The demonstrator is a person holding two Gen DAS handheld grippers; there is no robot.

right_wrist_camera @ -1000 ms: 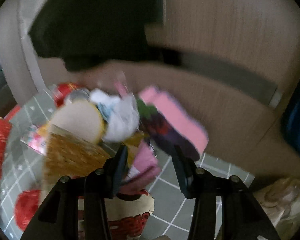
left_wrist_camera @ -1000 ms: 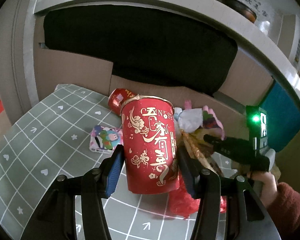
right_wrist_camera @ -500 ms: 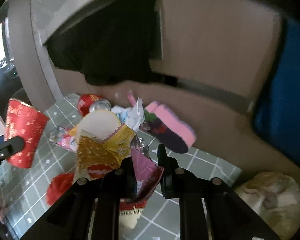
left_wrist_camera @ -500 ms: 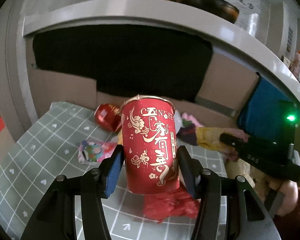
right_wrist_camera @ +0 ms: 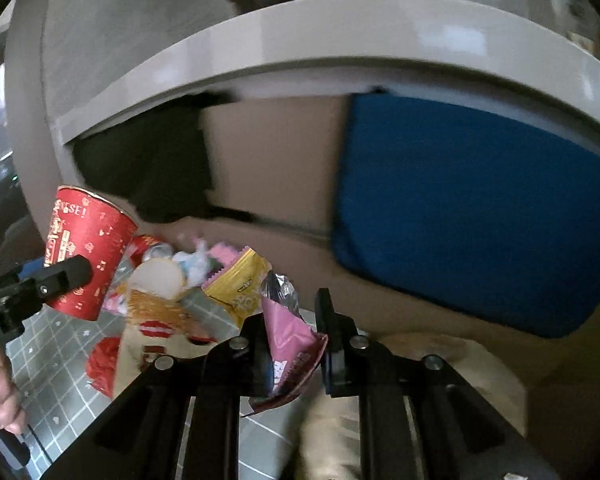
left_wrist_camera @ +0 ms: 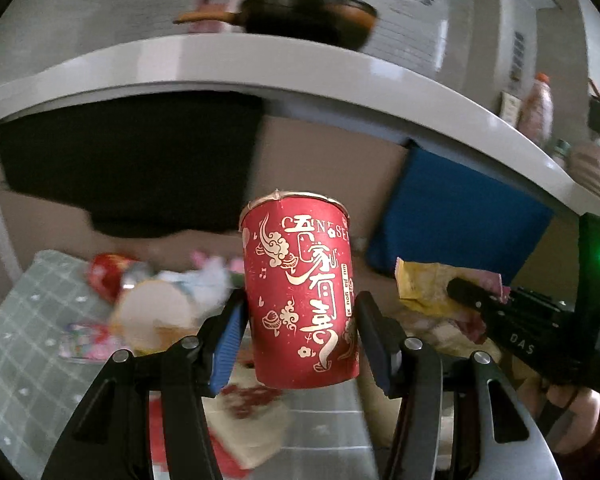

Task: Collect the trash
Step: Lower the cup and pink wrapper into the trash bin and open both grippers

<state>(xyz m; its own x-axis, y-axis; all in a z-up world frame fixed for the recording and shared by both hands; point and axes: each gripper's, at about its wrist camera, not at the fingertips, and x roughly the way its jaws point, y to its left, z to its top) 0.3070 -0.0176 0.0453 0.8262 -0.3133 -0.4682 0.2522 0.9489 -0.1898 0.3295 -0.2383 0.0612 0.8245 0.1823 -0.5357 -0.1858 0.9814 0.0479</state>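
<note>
A red paper cup [left_wrist_camera: 300,300] with gold print stands upright in the air, and my left gripper [left_wrist_camera: 300,312] is shut on its lower half. In the right wrist view the same cup [right_wrist_camera: 88,248] hangs at the left. My right gripper [right_wrist_camera: 290,322] is shut on a crumpled pink snack wrapper [right_wrist_camera: 290,344], and a yellow wrapper [right_wrist_camera: 240,280] is lifted with it. From the left wrist view the right gripper [left_wrist_camera: 466,294] sits at the right with the yellow wrapper [left_wrist_camera: 420,284] at its tip. Both grippers are above the trash pile [right_wrist_camera: 156,292].
A grey checked mat [left_wrist_camera: 16,344] carries a red can [left_wrist_camera: 106,276], white tissue [right_wrist_camera: 196,262], a snack bag and red scraps. Behind are cardboard [right_wrist_camera: 272,160], black cloth [left_wrist_camera: 128,164] and a blue cushion [right_wrist_camera: 480,216] under a white counter [left_wrist_camera: 340,76]. A beige bag [right_wrist_camera: 440,364] lies low right.
Both grippers have risen and swung right. The right gripper shut on the pink and yellow wrappers and lifted them off the pile. The cup stayed held.
</note>
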